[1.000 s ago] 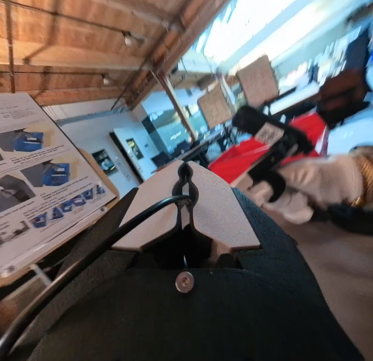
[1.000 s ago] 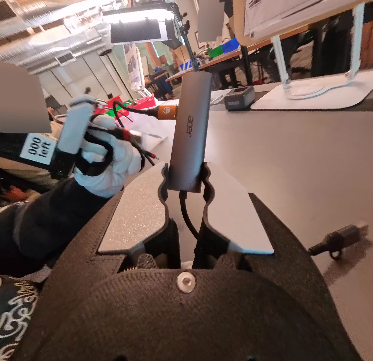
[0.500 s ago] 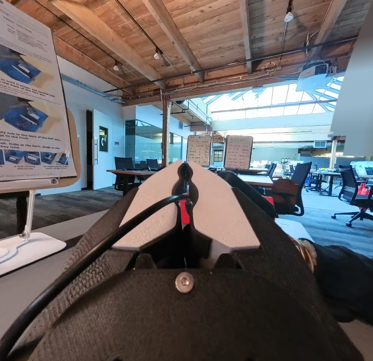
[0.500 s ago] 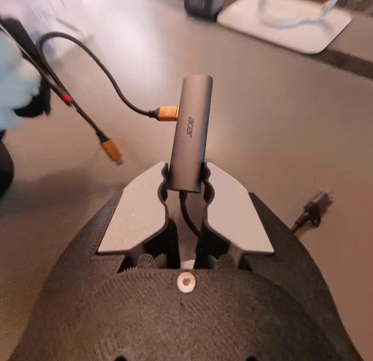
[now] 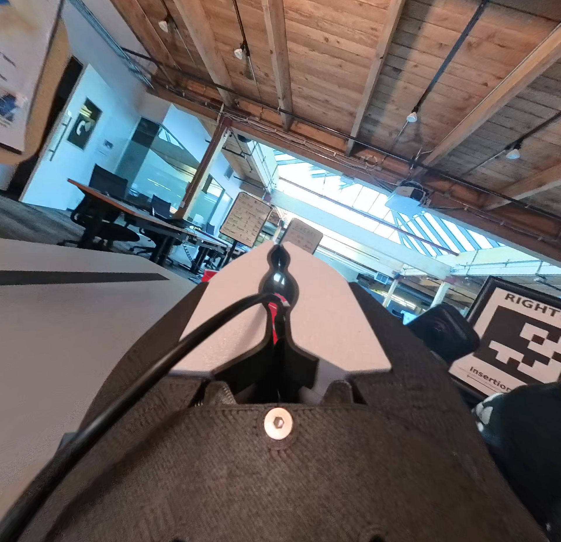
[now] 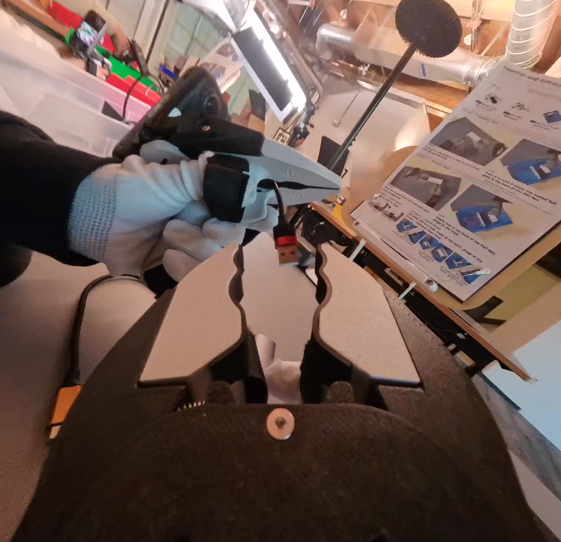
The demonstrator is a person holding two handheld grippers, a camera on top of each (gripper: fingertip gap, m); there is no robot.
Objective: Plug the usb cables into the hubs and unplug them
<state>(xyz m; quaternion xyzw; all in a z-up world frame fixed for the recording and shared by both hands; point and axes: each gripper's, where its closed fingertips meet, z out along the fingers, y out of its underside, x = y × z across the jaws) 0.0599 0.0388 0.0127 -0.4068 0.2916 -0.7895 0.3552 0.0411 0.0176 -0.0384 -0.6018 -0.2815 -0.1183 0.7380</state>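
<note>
Cable work, from my left: my left tongs (image 5: 277,280) are clenched on the black USB cable (image 5: 170,356), which loops back over the finger; seen from the right wrist, its red-collared plug (image 6: 285,248) dangles below those fingers, just ahead of my right tongs (image 6: 279,272). Those stand released, holding nothing, with bare table (image 6: 273,290) between the fingers. No hub shows in either view, so I judge this plug is already out and I'm between steps. To the right stands the instruction board (image 6: 473,193). Next I'd need to set this cable down or find a hub.
</note>
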